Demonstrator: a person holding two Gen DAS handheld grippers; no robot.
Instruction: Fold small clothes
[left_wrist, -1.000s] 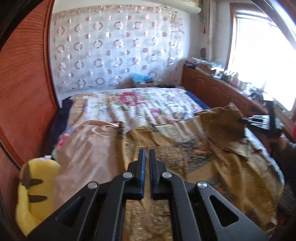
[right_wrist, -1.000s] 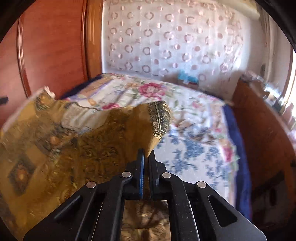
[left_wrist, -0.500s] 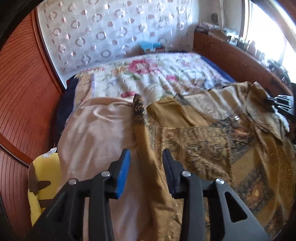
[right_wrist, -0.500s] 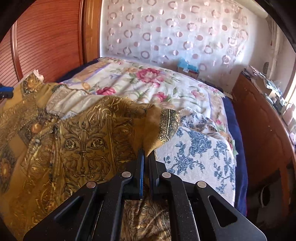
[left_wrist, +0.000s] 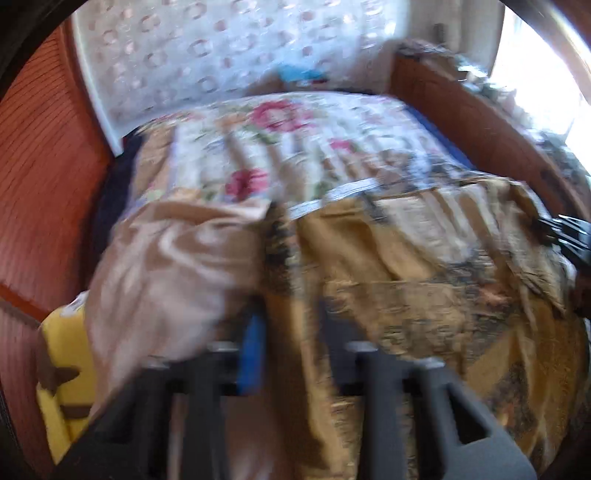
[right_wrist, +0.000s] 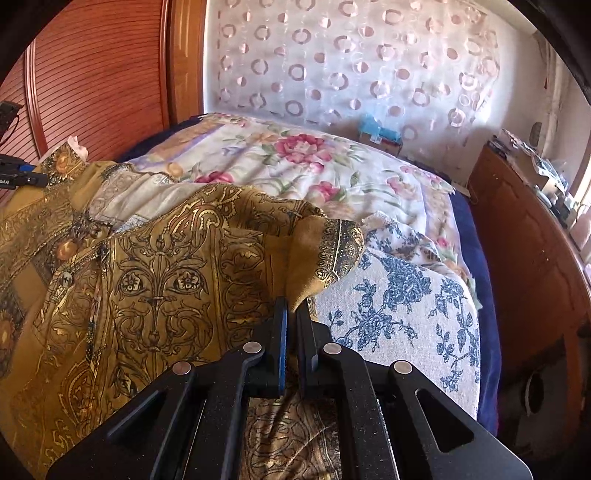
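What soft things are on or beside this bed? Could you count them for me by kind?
Flowered bedspread: 1
Gold patterned garment: 1
Loose cloths: 2, a pale pink cloth and a blue-flowered white cloth
Yellow soft toy: 1
Total: 5

left view: motion-blurred | left tongs (left_wrist: 288, 354) smeared | garment (left_wrist: 424, 295) pattern unreadable
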